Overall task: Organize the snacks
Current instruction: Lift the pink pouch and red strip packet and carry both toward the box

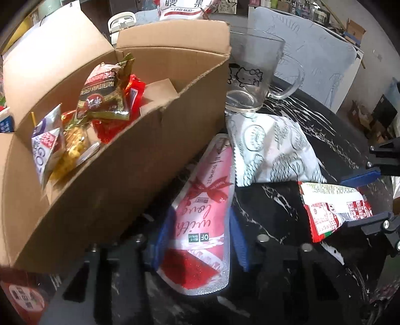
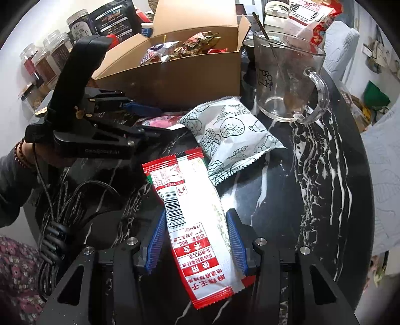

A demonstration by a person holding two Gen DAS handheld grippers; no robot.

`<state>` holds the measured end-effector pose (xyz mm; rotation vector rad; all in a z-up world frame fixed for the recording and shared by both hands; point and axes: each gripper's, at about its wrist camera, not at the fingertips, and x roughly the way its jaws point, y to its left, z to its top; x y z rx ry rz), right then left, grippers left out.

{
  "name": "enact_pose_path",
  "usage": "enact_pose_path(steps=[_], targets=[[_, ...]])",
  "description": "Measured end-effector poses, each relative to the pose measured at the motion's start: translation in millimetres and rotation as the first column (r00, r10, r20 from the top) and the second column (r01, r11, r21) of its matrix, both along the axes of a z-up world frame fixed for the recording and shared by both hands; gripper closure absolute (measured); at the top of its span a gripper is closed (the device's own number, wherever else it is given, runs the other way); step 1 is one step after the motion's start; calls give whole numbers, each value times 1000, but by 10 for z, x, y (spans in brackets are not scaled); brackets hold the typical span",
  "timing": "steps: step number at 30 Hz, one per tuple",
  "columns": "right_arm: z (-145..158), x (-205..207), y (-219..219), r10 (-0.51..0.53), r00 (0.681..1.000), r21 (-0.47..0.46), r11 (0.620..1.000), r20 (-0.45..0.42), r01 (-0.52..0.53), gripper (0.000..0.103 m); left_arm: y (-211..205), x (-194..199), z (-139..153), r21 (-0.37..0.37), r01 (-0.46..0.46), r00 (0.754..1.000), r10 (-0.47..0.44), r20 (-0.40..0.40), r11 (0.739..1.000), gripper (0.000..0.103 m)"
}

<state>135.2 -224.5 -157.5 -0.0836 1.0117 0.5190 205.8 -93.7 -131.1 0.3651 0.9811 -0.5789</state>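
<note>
A pink "with love" snack packet point(image 1: 202, 212) lies on the black marble table point(image 1: 275, 205) against the side of an open cardboard box point(image 1: 125, 175). My left gripper point(image 1: 200, 237) has its blue pads pressed on both long edges of it. The box holds several snack packets point(image 1: 105, 100). My right gripper point(image 2: 197, 240) is shut on a long red and white packet point(image 2: 195, 225), barcode side up. In the right wrist view the left gripper point(image 2: 155, 117) reaches in beside the box point(image 2: 175, 80), with the pink packet point(image 2: 162, 123) mostly hidden behind it.
A white packet with line drawings point(image 2: 232, 132) lies between the box and a glass mug point(image 2: 287, 75) holding a spoon. Jars point(image 2: 50, 57) and dark bags stand behind the box at the left. A cashew bag point(image 2: 307, 15) leans at the back. Cables point(image 2: 62, 200) hang at the near left.
</note>
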Motion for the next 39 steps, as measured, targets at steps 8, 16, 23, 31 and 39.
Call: enact_pose_path(steps=[8, 16, 23, 31, 39], targets=[[-70, -114, 31, -18, 1000, -4, 1000, -4, 18, 55, 24, -441, 1, 9, -58, 998, 58, -7, 998, 64], [-94, -246, 85, -40, 999, -41, 998, 6, 40, 55, 88, -979, 18, -9, -117, 992, 117, -43, 993, 64], [-146, -261, 164, -29, 999, -78, 997, 13, 30, 55, 93, -1125, -19, -10, -141, 990, 141, -2, 990, 57], [-161, -300, 176, -31, 999, -74, 997, 7, 31, 55, 253, -981, -79, -43, -200, 980, 199, -30, 979, 12], [-155, -294, 160, -34, 999, -69, 997, 4, 34, 55, 266, -1030, -3, -87, -193, 981, 194, -7, 977, 61]])
